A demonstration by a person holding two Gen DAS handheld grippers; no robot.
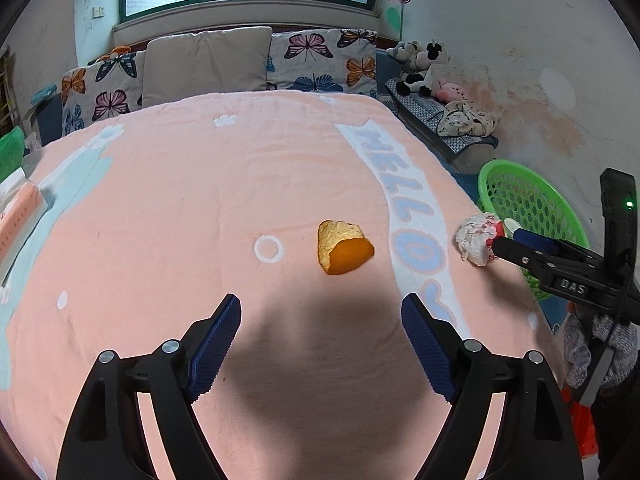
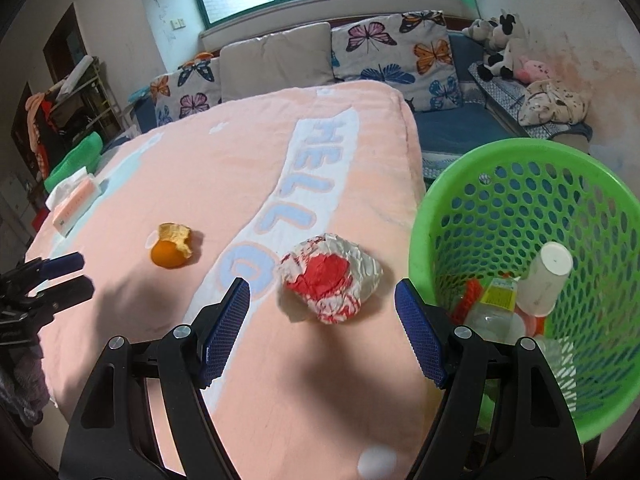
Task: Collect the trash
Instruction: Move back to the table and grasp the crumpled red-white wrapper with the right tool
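Note:
A piece of orange peel (image 1: 344, 246) (image 2: 172, 248) lies on the pink bed blanket (image 1: 200, 200). My left gripper (image 1: 320, 304) is open just short of it, with nothing between its pads. A crumpled red-and-white wrapper (image 2: 332, 276) (image 1: 476, 238) lies near the bed's right edge. My right gripper (image 2: 322, 286) is open, its fingertips on either side of the wrapper's near end without pressing it. In the left wrist view the right gripper (image 1: 508, 240) sits right beside the wrapper. The left gripper (image 2: 84, 272) shows at the left edge of the right wrist view.
A green mesh basket (image 2: 440, 220) (image 1: 520, 196) stands beside the bed on the right, holding a white cup (image 2: 548, 280), a plastic bottle (image 2: 492, 304) and other scraps. A tissue pack (image 2: 76, 200) lies at the bed's left. Butterfly pillows (image 1: 320, 60) line the far end.

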